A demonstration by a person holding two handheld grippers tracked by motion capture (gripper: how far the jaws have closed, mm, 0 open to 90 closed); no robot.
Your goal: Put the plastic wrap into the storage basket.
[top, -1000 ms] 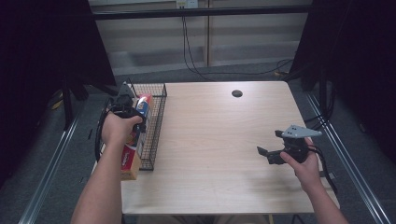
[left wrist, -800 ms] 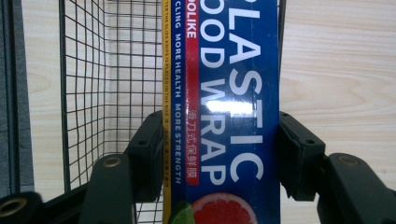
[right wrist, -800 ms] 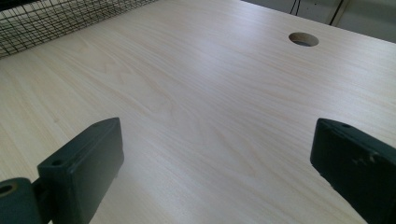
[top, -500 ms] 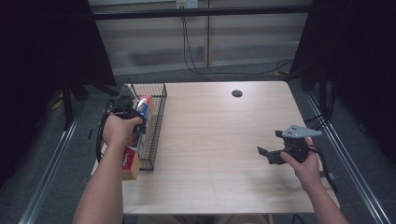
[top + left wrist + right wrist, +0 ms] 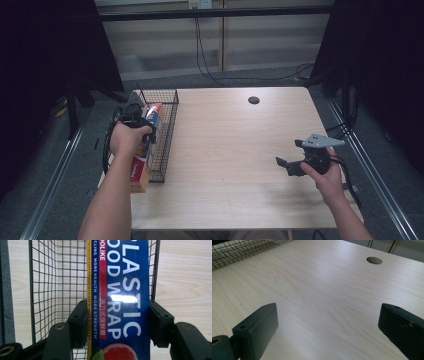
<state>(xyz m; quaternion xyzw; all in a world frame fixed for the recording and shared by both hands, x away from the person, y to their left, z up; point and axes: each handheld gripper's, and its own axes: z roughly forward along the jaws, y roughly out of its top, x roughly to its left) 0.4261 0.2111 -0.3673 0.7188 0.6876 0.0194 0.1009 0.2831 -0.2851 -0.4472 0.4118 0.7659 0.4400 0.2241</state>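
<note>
The left gripper (image 5: 115,322) pinched a blue plastic food wrap box (image 5: 122,290) across its width, both jaws pressed to its sides, holding it over the wire basket (image 5: 165,135) at the table's (image 5: 240,165) left edge. The right gripper (image 5: 327,327) hovered low above bare wood at the right, jaws spread wide and holding nothing.

A: Where does the high view sit?
B: Above the person's side, facing forward and down over the whole bench (image 5: 240,150); fairly far off.
A: And the left gripper view?
B: Very close, looking down along a plastic wrap box (image 5: 122,297) in the wire basket (image 5: 50,290); the right gripper view skims low across the bench toward the same basket (image 5: 242,248) and the cable hole (image 5: 374,260).
</note>
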